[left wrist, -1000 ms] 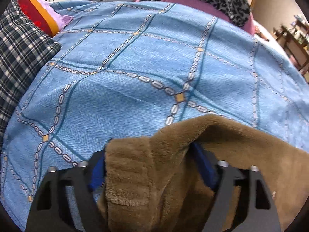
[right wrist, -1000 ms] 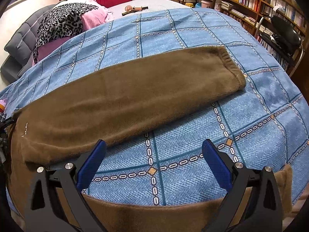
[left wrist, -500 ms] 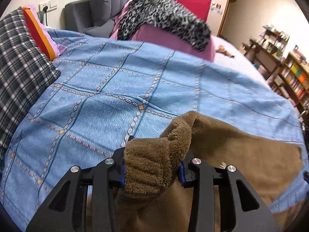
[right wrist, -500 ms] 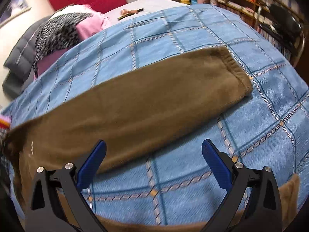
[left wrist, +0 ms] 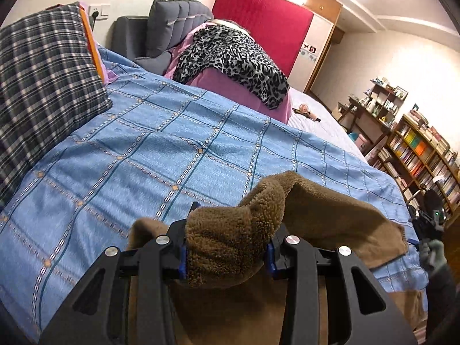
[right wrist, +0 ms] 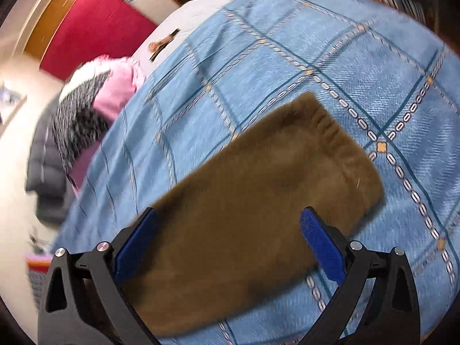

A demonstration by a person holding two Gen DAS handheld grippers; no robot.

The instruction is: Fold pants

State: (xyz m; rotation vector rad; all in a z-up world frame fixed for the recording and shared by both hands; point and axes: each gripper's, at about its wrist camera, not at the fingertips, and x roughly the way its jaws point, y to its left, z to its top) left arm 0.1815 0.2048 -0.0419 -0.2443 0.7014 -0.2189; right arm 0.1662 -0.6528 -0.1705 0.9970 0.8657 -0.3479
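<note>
While the left claw (left wrist: 227, 254) is clamped tight on a thick bunch of the brown fleece pants (left wrist: 330, 218), pinched between its two blue pads, the right claw (right wrist: 227, 238) hangs spread wide with nothing between its pads. Directly beneath the right claw lies one pant leg, flat on the blue checked bedspread (right wrist: 359, 66), with its gathered cuff (right wrist: 336, 132) just ahead and to the right. That view is smeared with blur, so finer detail is lost. From the left claw the fabric runs off to the right across the bedspread, and more brown cloth shows below the claw, close to the camera.

Folding looks barely begun: one end is gripped and raised off the bed, the leg is spread out full length, and no completed fold is visible. Beyond the left claw, a plaid pillow (left wrist: 43, 86) sits far left and a leopard-print blanket (left wrist: 230, 57) lies ahead near the red headboard (left wrist: 264, 26).
</note>
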